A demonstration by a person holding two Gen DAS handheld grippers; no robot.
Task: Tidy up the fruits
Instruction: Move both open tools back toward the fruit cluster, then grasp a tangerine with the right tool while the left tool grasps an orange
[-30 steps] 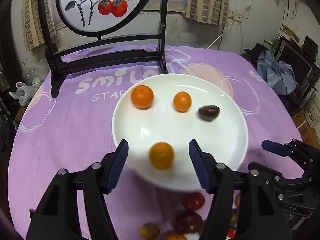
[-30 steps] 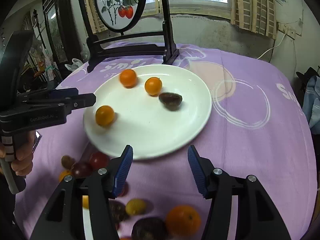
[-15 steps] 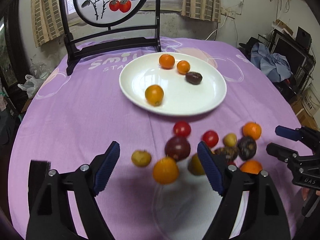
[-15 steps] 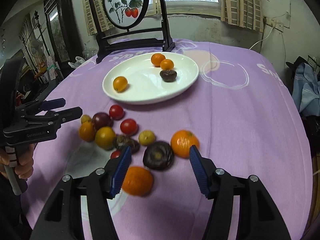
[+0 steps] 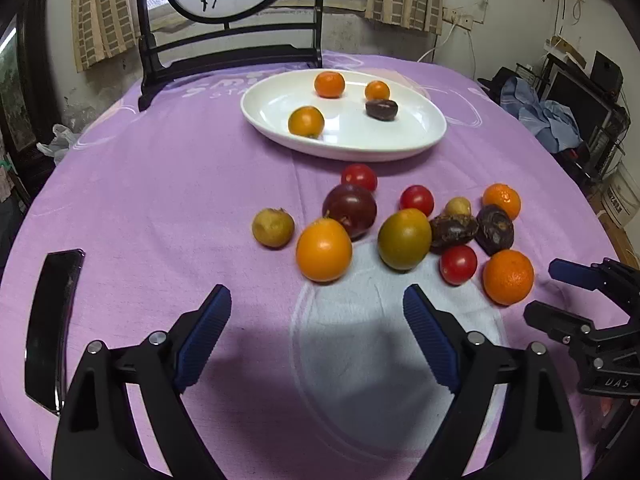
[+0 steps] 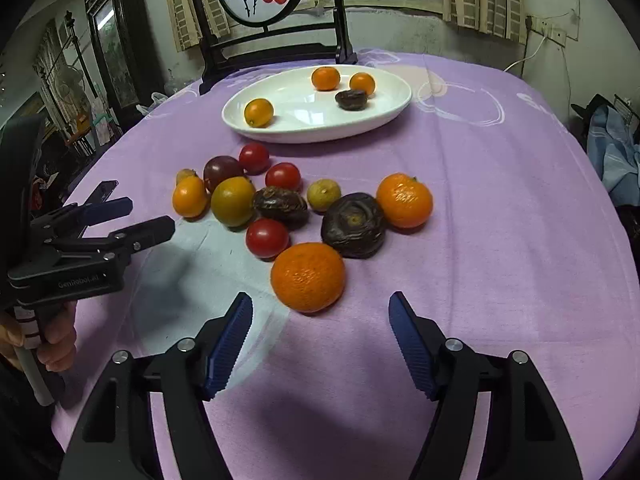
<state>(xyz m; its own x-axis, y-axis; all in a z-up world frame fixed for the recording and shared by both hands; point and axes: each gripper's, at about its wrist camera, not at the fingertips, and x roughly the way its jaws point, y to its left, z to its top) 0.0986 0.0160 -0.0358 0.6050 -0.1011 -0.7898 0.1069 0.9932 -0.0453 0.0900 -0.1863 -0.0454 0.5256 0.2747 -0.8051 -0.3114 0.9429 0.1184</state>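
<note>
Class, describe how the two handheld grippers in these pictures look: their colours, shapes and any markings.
Both grippers are black plastic with silver rivets. The left gripper and right gripper each have two angled fingers tipped with ribbed blue pads. Seen from the side, the left one's body bears faint grey lettering, and its handle has a white band with red stripes.

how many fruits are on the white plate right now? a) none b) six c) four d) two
c: the white plate holds four, namely three small orange fruits and one dark fruit; the rest lie loose on the purple cloth.
</note>
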